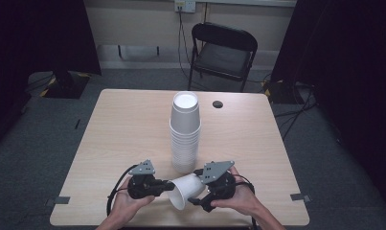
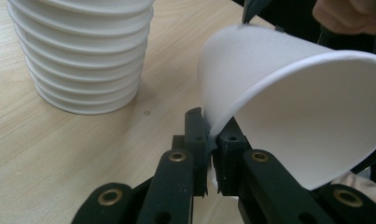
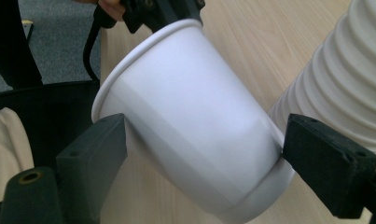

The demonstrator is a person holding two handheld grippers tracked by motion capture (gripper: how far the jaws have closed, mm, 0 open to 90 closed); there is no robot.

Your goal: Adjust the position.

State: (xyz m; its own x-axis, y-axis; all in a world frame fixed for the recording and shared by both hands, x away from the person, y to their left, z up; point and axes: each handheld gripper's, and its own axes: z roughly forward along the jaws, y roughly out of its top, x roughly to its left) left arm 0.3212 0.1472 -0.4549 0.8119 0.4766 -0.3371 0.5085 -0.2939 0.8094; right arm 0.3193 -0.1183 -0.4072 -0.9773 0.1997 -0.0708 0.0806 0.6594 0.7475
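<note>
High view: a single white cup (image 1: 187,190) lies tilted between the two grippers near the table's front edge, mouth toward the person, base toward the stack of white cups (image 1: 185,132). The left gripper (image 1: 167,187) meets the cup's rim; its jaw tips are hidden behind that rim. The right gripper (image 1: 203,188) sits at the cup's far side, its jaw tips hard to make out. Hands and forearms are cut off at the bottom edge. The table (image 1: 123,124) is pale wood with a dark round hole (image 1: 217,104) near its back edge; grey carpet beyond, a black folding chair (image 1: 221,53), dark curtains on both sides, cables on the floor. The tabletop left and right of the stack is bare.

Left gripper view: the left gripper (image 2: 212,142) is clenched on the cup (image 2: 288,102), pinching the thin rim between its pads. The cup's mouth runs off the right edge. The stack (image 2: 85,51) stands on the wood at upper left, its top cut off.

Right gripper view: the right gripper (image 3: 202,147) stands released; its jaws straddle the cup (image 3: 190,121). The right pad is at the cup's base; whether it touches I cannot tell. The left pad sits just beside the wall. The stack (image 3: 349,79) is just beside the cup, on the right.
</note>
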